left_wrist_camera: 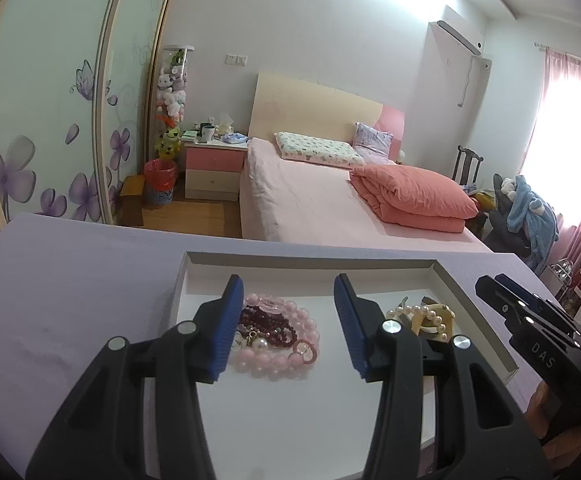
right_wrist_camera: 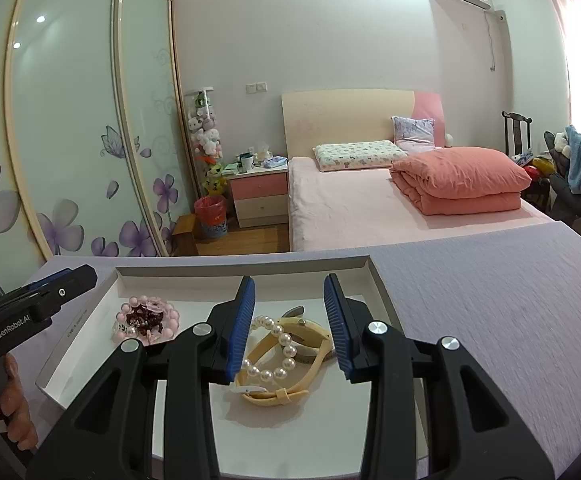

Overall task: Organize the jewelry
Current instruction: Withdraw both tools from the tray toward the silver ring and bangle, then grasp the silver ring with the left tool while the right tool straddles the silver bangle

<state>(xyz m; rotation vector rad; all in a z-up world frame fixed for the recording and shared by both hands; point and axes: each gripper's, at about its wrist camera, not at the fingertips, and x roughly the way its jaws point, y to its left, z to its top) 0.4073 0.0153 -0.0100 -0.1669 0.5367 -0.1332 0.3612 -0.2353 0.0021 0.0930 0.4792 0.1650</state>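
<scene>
A white shallow tray (left_wrist_camera: 310,412) lies on a lilac tablecloth. In it, a pile of pink bead bracelets with dark red beads (left_wrist_camera: 274,334) sits between the fingers of my open left gripper (left_wrist_camera: 288,328). To its right lie a white pearl bracelet (left_wrist_camera: 414,314) and a cream-strapped watch. In the right wrist view my open right gripper (right_wrist_camera: 290,326) hovers over the pearl bracelet (right_wrist_camera: 276,354) and the cream watch (right_wrist_camera: 286,388); the pink pile (right_wrist_camera: 146,320) lies to the left in the tray (right_wrist_camera: 90,344). Both grippers hold nothing.
The lilac tablecloth (right_wrist_camera: 490,320) extends right of the tray. The right gripper's body (left_wrist_camera: 530,320) shows at the right of the left wrist view; the left gripper's body (right_wrist_camera: 30,308) at the left of the right wrist view. A pink bed (left_wrist_camera: 330,200) stands beyond the table.
</scene>
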